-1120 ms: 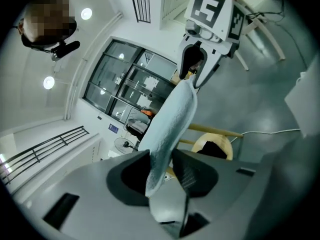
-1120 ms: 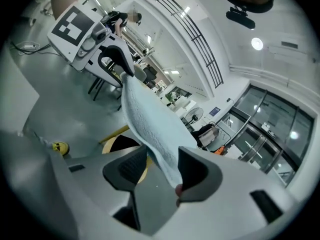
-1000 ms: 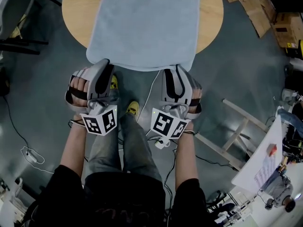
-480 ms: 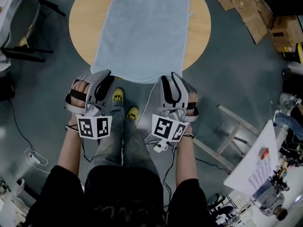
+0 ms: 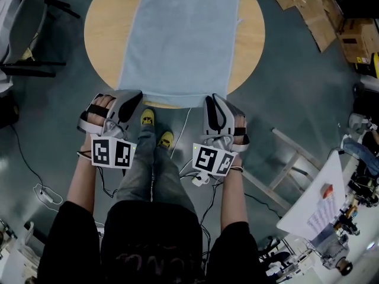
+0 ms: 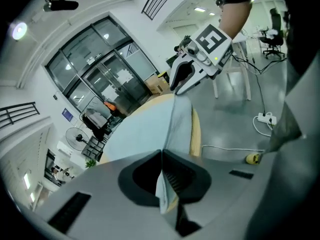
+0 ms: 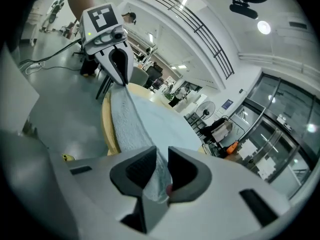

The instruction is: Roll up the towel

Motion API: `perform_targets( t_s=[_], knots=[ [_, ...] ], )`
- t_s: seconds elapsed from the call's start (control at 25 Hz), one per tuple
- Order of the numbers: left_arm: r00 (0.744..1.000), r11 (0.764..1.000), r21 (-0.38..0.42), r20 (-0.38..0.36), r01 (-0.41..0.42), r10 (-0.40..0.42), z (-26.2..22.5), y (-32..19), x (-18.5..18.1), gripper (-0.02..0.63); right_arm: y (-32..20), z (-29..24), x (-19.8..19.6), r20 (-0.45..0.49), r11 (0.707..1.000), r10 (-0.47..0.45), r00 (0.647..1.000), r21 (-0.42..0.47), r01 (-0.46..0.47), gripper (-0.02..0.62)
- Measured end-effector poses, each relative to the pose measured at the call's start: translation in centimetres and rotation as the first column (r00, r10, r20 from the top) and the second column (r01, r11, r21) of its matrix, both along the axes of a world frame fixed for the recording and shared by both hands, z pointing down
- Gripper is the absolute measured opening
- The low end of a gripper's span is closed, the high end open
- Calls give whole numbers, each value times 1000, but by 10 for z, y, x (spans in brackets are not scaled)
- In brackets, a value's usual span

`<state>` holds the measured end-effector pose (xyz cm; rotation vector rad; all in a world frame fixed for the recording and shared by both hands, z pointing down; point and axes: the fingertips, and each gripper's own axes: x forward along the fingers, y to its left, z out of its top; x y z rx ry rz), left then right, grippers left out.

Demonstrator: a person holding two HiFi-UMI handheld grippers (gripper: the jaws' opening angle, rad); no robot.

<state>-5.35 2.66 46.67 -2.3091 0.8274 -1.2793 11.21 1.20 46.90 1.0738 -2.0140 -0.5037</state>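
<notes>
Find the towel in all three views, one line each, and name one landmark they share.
Head view: towel upper centre, lying lengthwise on the table.
Left gripper view: towel centre, its corner clamped in the left tool.
Right gripper view: towel centre-left, a corner between the right tool jaws, which have just been closing on it.
Shared landmark: the round wooden table's rim.

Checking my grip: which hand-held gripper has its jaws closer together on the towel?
The left hand-held gripper: its jaws meet on the towel's thin edge. The right hand-held gripper's have just been closing yet stand apart on a thicker fold.
</notes>
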Motion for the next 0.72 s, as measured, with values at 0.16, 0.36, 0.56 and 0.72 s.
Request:
perform_targets(
  t_s=[0.16, 0.36, 0.56, 0.72],
  knots=[
    [1000, 997, -76, 15, -11, 12, 13, -20, -2, 25, -16, 12, 3, -35, 998, 27, 999, -50, -29, 81],
    [996, 994, -109, -79, 19, -28, 9, -40, -6, 106, -18, 11, 21, -44, 995, 65, 997, -79, -68, 115],
    [995, 987, -155, -93, 33, -48, 8, -49, -17, 132, -19, 2, 40, -1, 987, 124, 992, -103, -124, 127],
    [983, 972, -235, -182, -6, -38, 5, -53, -6, 132, -26, 1, 28, -46, 996, 51, 998, -77, -54, 123]
  ],
)
